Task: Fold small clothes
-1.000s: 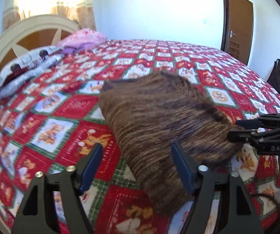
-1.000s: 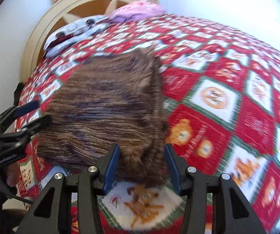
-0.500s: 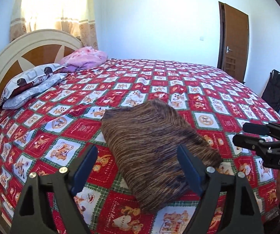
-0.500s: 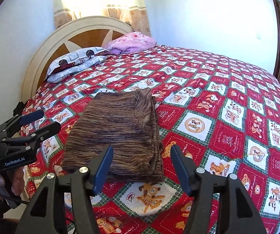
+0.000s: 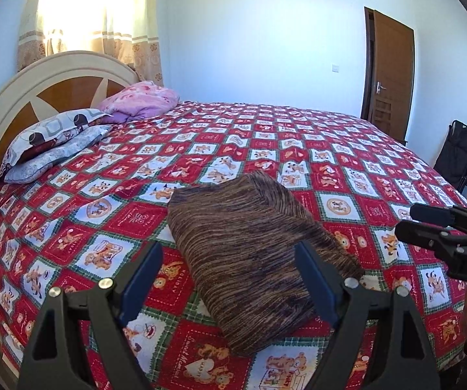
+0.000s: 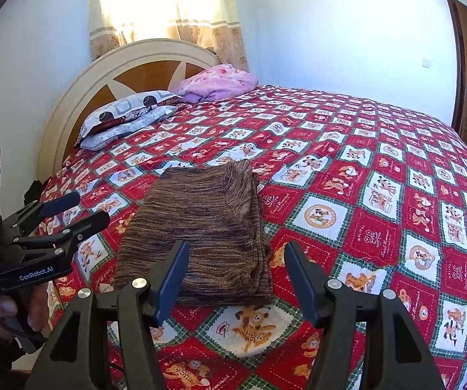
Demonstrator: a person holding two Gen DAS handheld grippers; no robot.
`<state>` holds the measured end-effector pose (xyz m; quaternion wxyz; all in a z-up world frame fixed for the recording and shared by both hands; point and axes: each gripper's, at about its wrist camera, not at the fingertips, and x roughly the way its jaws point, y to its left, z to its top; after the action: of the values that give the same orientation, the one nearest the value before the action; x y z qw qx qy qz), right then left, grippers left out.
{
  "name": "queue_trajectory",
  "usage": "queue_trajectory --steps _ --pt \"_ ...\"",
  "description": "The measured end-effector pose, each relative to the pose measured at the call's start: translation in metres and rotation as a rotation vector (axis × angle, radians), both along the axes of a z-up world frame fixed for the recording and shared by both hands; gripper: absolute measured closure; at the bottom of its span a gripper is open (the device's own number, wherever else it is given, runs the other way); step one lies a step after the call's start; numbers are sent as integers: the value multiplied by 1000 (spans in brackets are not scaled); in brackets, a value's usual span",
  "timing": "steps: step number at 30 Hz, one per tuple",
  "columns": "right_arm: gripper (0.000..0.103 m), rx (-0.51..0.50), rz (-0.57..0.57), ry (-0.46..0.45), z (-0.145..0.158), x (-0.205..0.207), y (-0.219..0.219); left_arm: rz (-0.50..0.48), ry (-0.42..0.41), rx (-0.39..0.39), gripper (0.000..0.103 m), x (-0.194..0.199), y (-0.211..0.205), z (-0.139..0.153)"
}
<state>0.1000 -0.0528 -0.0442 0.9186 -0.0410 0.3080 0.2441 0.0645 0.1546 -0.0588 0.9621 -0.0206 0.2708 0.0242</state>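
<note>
A brown striped knit garment (image 5: 253,247) lies folded into a rectangle on the bed near its front edge; it also shows in the right wrist view (image 6: 201,227). My left gripper (image 5: 230,273) is open and empty, held back above the garment's near end. My right gripper (image 6: 236,273) is open and empty, held off the garment's near right corner. Each gripper shows in the other's view: the right gripper (image 5: 412,221) at the right edge, the left gripper (image 6: 87,211) at the left edge. Neither touches the garment.
The bed has a red, white and green checked cover (image 5: 298,149). Two patterned pillows (image 5: 55,139) and a pink blanket (image 5: 139,100) lie by the round headboard (image 5: 38,97). A brown door (image 5: 392,71) and a black bag (image 5: 460,152) stand at the right.
Both grippers have let go of the garment's near edge and pulled back and up from it. The garment now lies flat and still on the bed.
</note>
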Motion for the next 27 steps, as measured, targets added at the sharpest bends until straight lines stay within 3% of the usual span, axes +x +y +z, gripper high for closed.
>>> queue_trajectory --steps 27 --pt "40 3 18 3 2 -7 11 5 -4 -4 17 -1 4 3"
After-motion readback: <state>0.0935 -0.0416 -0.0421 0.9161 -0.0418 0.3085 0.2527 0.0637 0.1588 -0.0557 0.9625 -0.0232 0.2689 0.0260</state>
